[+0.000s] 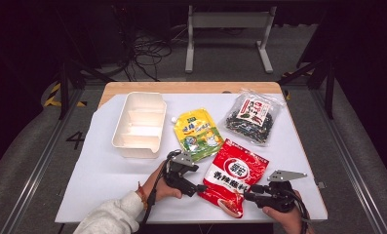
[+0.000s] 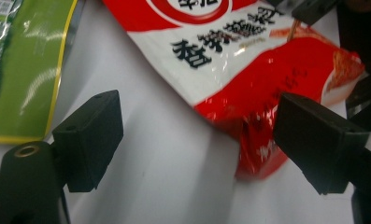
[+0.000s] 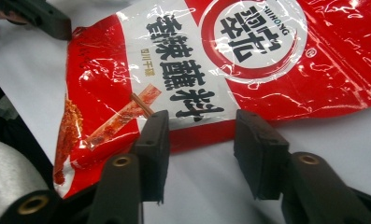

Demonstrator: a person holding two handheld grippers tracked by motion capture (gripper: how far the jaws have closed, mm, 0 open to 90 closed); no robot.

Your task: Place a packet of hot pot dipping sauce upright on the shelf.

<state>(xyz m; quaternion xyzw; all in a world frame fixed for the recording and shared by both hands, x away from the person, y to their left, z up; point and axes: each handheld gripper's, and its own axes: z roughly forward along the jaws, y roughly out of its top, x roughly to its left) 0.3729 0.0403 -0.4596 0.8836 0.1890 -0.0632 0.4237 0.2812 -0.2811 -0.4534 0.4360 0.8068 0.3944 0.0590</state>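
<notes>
Red seasoning pouch [image 1: 234, 176] flat on tabletop [image 1: 103, 170]; left gripper [image 1: 201, 187] at its 9 o'clock, jaws apart; right gripper [image 1: 249, 195] at 4 o'clock, jaws apart, touching nothing.

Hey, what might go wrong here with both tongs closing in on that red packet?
The right tongs straddle only the red packet's thin edge, and the glossy film could slip free. The left tongs stand open by its corner; pulling from both sides might crumple or tear it. The packet also lies close to the table edge and could slide off.
</notes>
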